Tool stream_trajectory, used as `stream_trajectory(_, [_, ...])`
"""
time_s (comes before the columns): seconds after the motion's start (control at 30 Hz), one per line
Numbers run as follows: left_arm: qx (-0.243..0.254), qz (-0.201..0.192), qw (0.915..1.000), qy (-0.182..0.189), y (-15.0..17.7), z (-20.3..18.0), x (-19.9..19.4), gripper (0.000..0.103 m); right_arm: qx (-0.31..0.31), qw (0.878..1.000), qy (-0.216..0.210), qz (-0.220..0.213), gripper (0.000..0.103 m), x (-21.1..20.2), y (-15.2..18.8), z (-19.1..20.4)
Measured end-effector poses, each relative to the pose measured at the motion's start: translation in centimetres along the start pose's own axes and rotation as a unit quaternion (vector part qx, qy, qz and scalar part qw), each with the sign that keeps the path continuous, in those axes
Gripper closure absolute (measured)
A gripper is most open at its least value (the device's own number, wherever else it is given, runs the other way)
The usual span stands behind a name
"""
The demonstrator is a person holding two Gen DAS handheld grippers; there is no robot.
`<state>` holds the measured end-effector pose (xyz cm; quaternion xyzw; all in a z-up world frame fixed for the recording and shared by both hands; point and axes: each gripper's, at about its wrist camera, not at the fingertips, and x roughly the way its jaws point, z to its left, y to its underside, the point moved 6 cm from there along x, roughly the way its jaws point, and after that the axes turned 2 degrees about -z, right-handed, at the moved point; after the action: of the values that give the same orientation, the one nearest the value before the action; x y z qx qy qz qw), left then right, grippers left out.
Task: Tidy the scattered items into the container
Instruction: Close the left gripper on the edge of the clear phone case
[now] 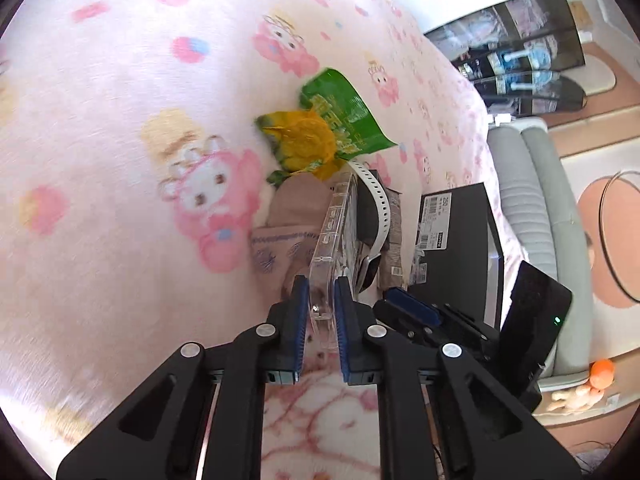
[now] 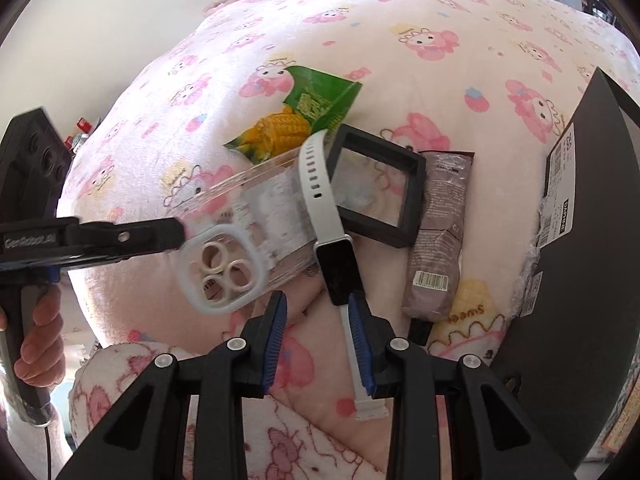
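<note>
The black cardboard box (image 2: 576, 216) bore a white label reading "DAPHNE"; the left tongs (image 2: 120, 236) read "GenRobot.AI"; the blanket (image 2: 464, 312) showed "sweet".

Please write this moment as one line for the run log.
left gripper: shut on clear phone case | right gripper: open, beside watch strap | black box: nothing placed yet
</note>
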<state>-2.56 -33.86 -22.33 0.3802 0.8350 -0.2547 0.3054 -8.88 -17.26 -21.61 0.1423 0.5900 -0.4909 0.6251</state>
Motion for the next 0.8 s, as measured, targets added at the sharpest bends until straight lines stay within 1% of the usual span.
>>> stream_trajectory(0.13, [-0.025, -0.030, 0.9992, -0.013, 0.8, 2.8, -3.1, 0.089, -0.007, 1.000, -0.025, 0.011, 0.075, 0.3, -0.1, 1.3])
stream_trajectory(0.2, [-0.040, -0.024, 0.9986, -0.024, 1.2, 4.7, -3.3, 0.089, -0.016, 0.999, -0.029, 0.008, 0.075, 0.4, -0.4, 2.0])
stream_trajectory(0.27, [-0.058, -0.021, 0.9965, -0.057, 1.6, 6.4, -3.2, 0.088, -0.024, 0.999, -0.034, 0.002, 0.074, 0.4, -1.0, 2.6])
stream_trajectory(0.3, [-0.062, -0.018, 0.9963, -0.057, 1.7, 6.7, -3.0, 0.088, -0.027, 0.999, -0.038, 0.000, 0.074, 0.5, -1.4, 2.8])
stream_trajectory(0.37, [-0.059, -0.023, 0.9968, -0.048, 2.2, 6.3, -2.8, 0.086, -0.037, 0.998, -0.044, -0.002, 0.073, 0.9, -2.4, 3.5])
stream_trajectory(0.4, [-0.053, -0.024, 0.9973, -0.044, 2.3, 5.9, -2.7, 0.080, -0.046, 0.998, -0.044, -0.006, 0.070, 1.2, -3.0, 4.1])
stream_trajectory(0.43, [-0.050, -0.025, 0.9977, -0.037, 2.4, 5.5, -2.6, 0.070, -0.054, 0.998, -0.043, -0.011, 0.069, 1.2, -3.6, 4.3])
stream_trajectory(0.47, [-0.049, -0.027, 0.9979, -0.031, 2.4, 5.2, -2.3, 0.066, -0.059, 0.997, -0.039, -0.018, 0.067, 1.1, -3.8, 4.4])
stream_trajectory(0.5, [-0.048, -0.028, 0.9981, -0.027, 2.4, 4.8, -1.9, 0.059, -0.060, 0.997, -0.034, -0.022, 0.067, 1.4, -4.4, 4.3])
stream_trajectory(0.53, [-0.047, -0.026, 0.9982, -0.027, 2.4, 4.6, -1.3, 0.057, -0.056, 0.998, -0.028, -0.024, 0.067, 1.7, -4.9, 4.1])
stream_trajectory(0.63, [-0.043, -0.021, 0.9983, -0.032, 2.2, 4.2, 0.1, 0.057, -0.046, 0.999, -0.021, -0.015, 0.066, 3.3, -6.1, 3.4])
stream_trajectory(0.67, [-0.043, -0.022, 0.9984, -0.031, 2.0, 4.0, 0.5, 0.057, -0.049, 0.999, -0.022, -0.007, 0.065, 3.8, -6.2, 3.3])
stream_trajectory(0.73, [-0.049, -0.022, 0.9982, -0.025, 1.5, 3.5, 1.3, 0.061, -0.065, 0.998, -0.020, 0.004, 0.064, 4.9, -6.4, 3.3])
stream_trajectory(0.8, [-0.049, -0.029, 0.9981, -0.021, 0.8, 3.0, 1.4, 0.062, -0.070, 0.997, -0.018, 0.015, 0.064, 5.5, -6.0, 3.5])
